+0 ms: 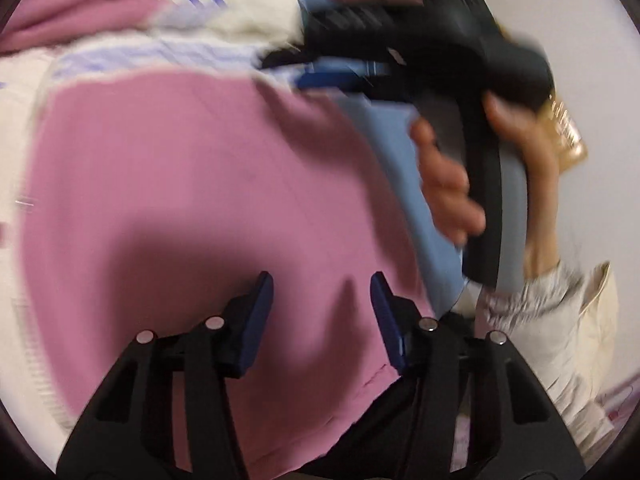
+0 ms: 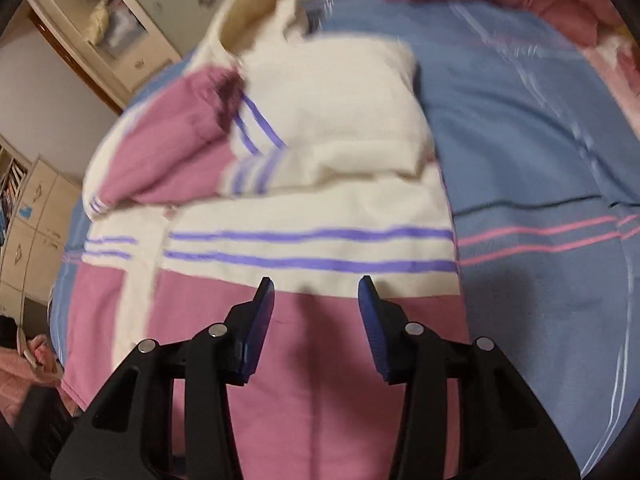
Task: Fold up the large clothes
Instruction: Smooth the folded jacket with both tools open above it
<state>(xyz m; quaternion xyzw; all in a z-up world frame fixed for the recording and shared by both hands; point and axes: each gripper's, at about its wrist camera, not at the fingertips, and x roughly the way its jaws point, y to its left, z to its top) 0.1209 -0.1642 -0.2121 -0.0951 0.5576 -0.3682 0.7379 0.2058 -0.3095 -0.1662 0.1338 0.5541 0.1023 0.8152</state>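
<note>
The garment is a large hooded sweatshirt (image 2: 304, 200), pink in the body with a cream band crossed by purple stripes. It lies spread on a bed with a blue striped bedsheet (image 2: 540, 140), directly below and ahead of both tongs. Its cream hood (image 2: 260, 12) is at the far end from the right tongs, and a pink sleeve (image 2: 172, 152) is folded in across the chest.

The right tongs (image 2: 316, 284) hang above the pink lower body, just short of the cream band. They are released, with a clear gap between the blue pads and no cloth in it. The left tongs (image 1: 322, 280) hover over a broad pink stretch of the same garment, likewise parted and holding nothing. In the left wrist view a person's hand (image 1: 448, 184) grips the handle of the other tool beyond and to the right of the left tongs.

The fabric looks thick, soft and limp. It should be light but bulky, likely to sag and bunch when lifted, not slippery and not fragile. The better places to take hold seem to be the hem corners or side seams nearest the tongs, pinching a doubled edge so the layers travel together.
</note>
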